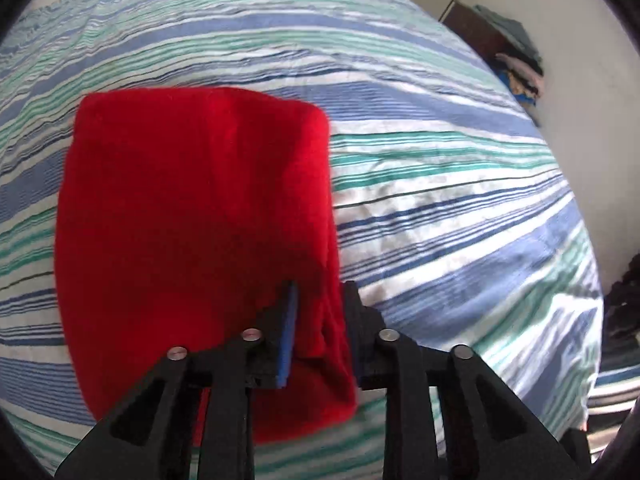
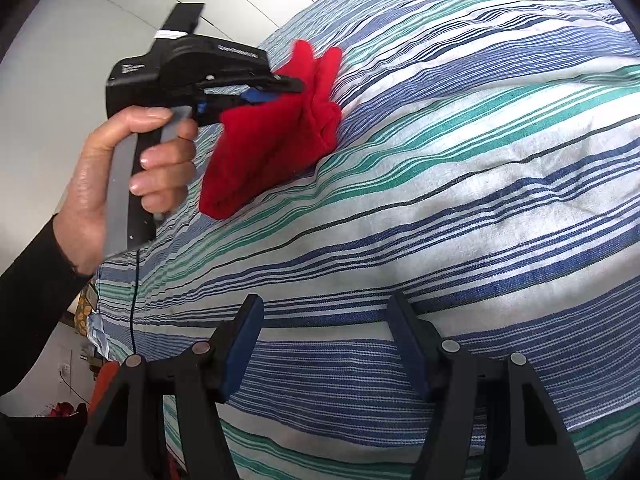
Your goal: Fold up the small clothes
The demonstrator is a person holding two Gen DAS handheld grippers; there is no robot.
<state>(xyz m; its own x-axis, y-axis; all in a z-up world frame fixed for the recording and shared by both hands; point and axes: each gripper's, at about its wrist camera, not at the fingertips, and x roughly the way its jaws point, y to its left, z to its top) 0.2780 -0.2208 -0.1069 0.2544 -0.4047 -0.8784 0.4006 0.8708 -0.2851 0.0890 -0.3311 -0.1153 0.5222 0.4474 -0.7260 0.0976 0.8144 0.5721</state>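
One striped bed (image 2: pixel 460 200) is carrying everything. Over it a red cloth (image 1: pixel 192 220) is hanging, soft, light and floppy, best taken by its edge. Left hand-held gripper (image 1: pixel 320 312) is clamping that edge; right hand-held gripper (image 2: pixel 324 344) is gaping, holding nothing.

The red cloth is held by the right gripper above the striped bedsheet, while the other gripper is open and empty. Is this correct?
Not quite: the left gripper holds the red cloth. The right gripper is the open, empty one above the striped bedsheet, as the right wrist view shows.
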